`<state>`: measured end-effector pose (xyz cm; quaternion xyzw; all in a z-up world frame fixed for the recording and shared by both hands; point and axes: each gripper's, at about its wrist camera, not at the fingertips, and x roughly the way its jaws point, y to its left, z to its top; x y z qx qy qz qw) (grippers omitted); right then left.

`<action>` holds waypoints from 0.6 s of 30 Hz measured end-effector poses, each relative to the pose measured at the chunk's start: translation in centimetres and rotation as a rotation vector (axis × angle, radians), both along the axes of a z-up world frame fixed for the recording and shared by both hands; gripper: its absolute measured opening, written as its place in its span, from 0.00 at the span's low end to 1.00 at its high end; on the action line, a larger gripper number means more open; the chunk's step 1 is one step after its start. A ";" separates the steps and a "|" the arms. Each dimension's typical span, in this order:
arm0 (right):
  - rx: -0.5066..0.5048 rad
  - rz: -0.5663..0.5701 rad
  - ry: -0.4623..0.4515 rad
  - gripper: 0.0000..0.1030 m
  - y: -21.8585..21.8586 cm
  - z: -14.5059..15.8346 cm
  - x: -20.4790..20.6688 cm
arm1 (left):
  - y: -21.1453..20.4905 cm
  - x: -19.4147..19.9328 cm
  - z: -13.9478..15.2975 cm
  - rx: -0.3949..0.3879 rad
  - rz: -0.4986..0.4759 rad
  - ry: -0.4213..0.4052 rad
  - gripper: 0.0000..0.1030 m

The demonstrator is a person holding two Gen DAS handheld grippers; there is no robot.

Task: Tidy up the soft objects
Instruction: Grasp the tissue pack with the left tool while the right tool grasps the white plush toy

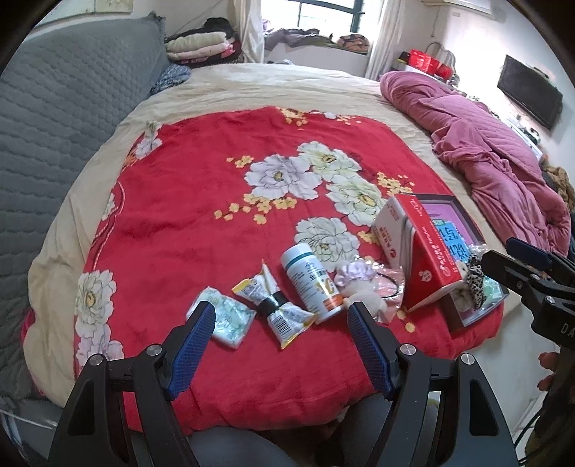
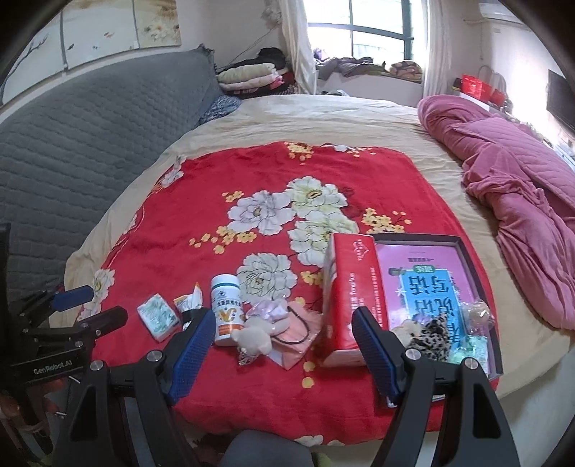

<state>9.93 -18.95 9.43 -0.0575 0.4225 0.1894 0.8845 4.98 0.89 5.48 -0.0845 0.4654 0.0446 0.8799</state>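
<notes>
Both the left gripper (image 1: 280, 323) and right gripper (image 2: 284, 332) hang released and empty above a red floral blanket (image 2: 201, 194). A small plush bear (image 2: 253, 336) lies near the middle, left of the tray (image 2: 463, 244) holding a leopard-print scrunchie (image 2: 433, 334). Judged an approach; next, closing on the bear.

**Lighting and image quality, both wrist views**

Daylight enters from the window (image 2: 363, 32) at the back; panes are blown out white. The room is evenly bright, shadows soft. The red blanket (image 1: 201, 201) is saturated but sharp. Strong fisheye bending and black vignette at the corners. Slight softness toward the rims; no motion blur.
</notes>
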 end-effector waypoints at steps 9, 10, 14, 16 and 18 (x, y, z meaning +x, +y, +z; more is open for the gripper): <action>-0.018 0.024 0.052 0.75 1.4 -2.5 0.6 | 2.8 -0.1 -3.4 -0.023 0.053 0.062 0.75; -0.018 0.026 0.057 0.75 1.5 -2.7 0.7 | 3.1 -0.1 -4.0 -0.026 0.059 0.074 0.75; -0.026 0.034 0.081 0.75 2.0 -4.0 0.9 | 4.2 -0.3 -5.8 -0.036 0.080 0.107 0.75; -0.033 0.038 0.099 0.75 2.3 -4.8 1.1 | 4.7 -0.3 -6.8 -0.046 0.093 0.124 0.75; -0.035 0.042 0.114 0.75 2.6 -5.6 1.2 | 5.2 -0.2 -7.9 -0.052 0.103 0.147 0.75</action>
